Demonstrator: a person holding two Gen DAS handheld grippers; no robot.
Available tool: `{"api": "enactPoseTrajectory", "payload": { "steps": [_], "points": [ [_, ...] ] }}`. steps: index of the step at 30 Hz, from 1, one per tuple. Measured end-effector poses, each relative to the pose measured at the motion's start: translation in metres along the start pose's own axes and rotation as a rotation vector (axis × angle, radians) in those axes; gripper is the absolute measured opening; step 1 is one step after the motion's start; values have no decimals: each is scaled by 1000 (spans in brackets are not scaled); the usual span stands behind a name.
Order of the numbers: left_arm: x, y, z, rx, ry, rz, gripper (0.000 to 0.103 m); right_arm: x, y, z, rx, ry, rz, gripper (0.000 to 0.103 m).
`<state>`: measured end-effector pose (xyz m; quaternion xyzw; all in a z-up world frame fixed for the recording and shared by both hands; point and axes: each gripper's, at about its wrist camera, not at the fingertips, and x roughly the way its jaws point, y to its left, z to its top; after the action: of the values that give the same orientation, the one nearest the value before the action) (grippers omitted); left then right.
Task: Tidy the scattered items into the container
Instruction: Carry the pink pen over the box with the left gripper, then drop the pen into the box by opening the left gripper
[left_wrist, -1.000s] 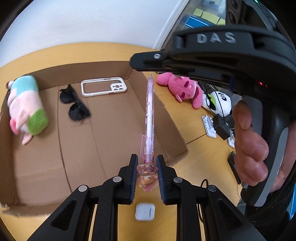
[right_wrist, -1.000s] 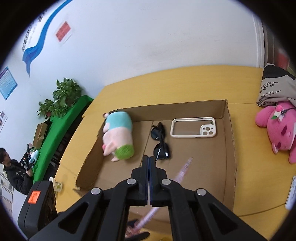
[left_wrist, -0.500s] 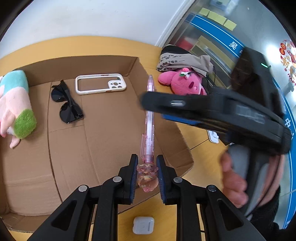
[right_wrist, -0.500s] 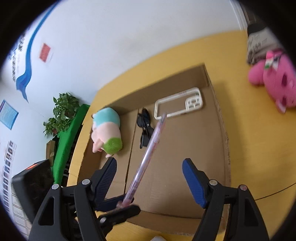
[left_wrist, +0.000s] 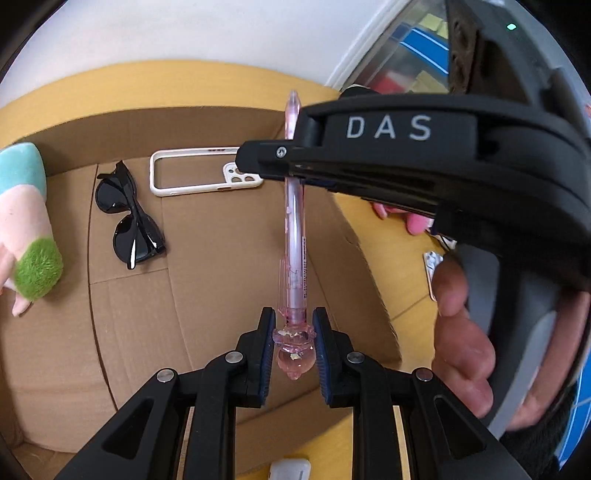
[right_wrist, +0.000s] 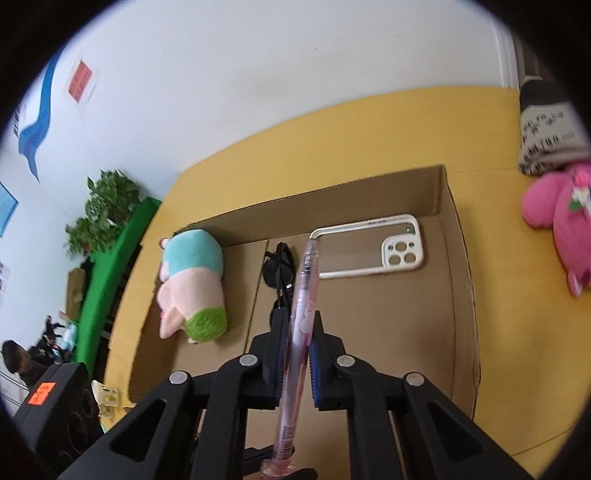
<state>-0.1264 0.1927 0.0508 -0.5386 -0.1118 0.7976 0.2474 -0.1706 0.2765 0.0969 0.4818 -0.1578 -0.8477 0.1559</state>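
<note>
The translucent pink plastic pen (left_wrist: 294, 236) was clamped at its ornamental cap end by the left gripper (left_wrist: 293, 341) and pinched mid-barrel by the right gripper (right_wrist: 298, 345), above the shallow brown cardboard box (left_wrist: 207, 122). The right gripper's black body hid part of the barrel and most of the table beyond. The pastel plush toy (left_wrist: 24, 229) was cut off at the frame edge. Black folded sunglasses (left_wrist: 127, 218) and a white phone case (left_wrist: 201, 177) lay near the far wall; the near floor stood clear.

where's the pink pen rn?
Pink pen is above the cardboard box, clamped at its charm end by the left gripper and mid-barrel by the right gripper.
</note>
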Motion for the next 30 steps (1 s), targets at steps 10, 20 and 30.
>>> {"api": "enactPoseTrajectory", "payload": {
  "steps": [10, 20, 30],
  "points": [
    [68, 37, 23, -167, 202, -43, 21, 79, -35, 16, 33, 212, -85, 9],
    [107, 48, 21, -235, 323, -74, 21, 116, -65, -2, 64, 338, -125, 9],
    [83, 46, 19, -212, 253, -24, 65, 99, -57, -2, 36, 289, -140, 46]
  ]
}}
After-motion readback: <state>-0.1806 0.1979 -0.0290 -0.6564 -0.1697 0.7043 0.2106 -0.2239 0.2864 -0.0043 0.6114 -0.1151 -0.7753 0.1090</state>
